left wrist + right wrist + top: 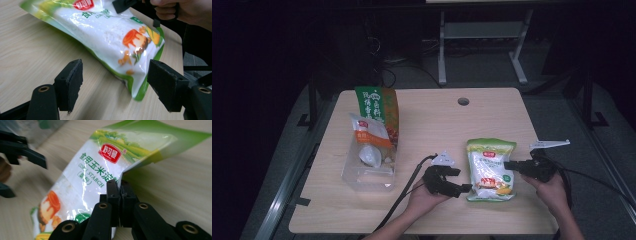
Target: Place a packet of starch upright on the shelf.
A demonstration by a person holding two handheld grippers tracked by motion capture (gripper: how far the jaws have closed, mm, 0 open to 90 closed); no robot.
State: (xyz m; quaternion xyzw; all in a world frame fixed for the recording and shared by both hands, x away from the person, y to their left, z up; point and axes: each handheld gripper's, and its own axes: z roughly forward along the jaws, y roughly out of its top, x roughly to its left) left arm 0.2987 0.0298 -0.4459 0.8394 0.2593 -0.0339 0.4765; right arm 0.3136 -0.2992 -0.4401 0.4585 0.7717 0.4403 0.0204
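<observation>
A white and green corn starch bag [490, 169] lies on the wooden table [432, 125], right of centre. My right gripper [508, 165] is shut on the bag's right edge; in the right gripper view its jaws pinch the bag [100, 170] at the gripper tip [120, 186]. My left gripper [460, 180] stands open just left of the bag's lower corner. In the left gripper view the bag's bottom end [117, 42] lies ahead of the wide-apart jaws, with the gripper [115, 75] not touching it.
A clear plastic bin [369, 165] at the left holds a green pouch [377, 107] and a white and orange packet [369, 137]. A cable hole [463, 101] sits near the table's far edge. Metal frame legs [442, 50] stand behind the table.
</observation>
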